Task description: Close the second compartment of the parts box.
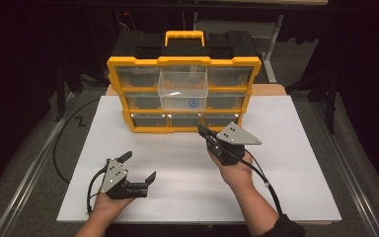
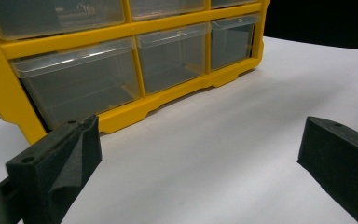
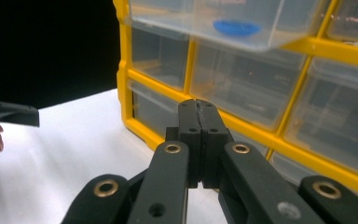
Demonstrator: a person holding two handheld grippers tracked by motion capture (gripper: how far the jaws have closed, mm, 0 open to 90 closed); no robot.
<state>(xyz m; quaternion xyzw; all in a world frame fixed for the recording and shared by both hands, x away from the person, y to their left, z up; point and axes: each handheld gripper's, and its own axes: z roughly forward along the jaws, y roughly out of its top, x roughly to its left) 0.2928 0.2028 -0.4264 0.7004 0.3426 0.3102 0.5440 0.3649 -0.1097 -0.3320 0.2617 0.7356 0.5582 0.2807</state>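
Right claw point(image 1: 201, 129), clenched on nothing, hovers before the yellow plastic drawer cabinet point(image 1: 183, 94) on the white bench point(image 1: 286, 163). Its clear middle drawer point(image 1: 183, 89) sticks out, a blue disc point(image 1: 193, 103) inside. Left claw point(image 1: 137, 166) rests released. Best to push the drawer front squarely, gently.

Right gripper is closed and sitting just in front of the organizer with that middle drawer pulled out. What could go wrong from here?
1. The clear drawer juts far out of the yellow organizer; a nudge from below by the shut right gripper might tip it or drop it out.
2. The blue round piece inside could slide or spill if the drawer jolts.
3. The left gripper rests open, away from the organizer, so a hard push may shove the unbraced cabinet across the white board.
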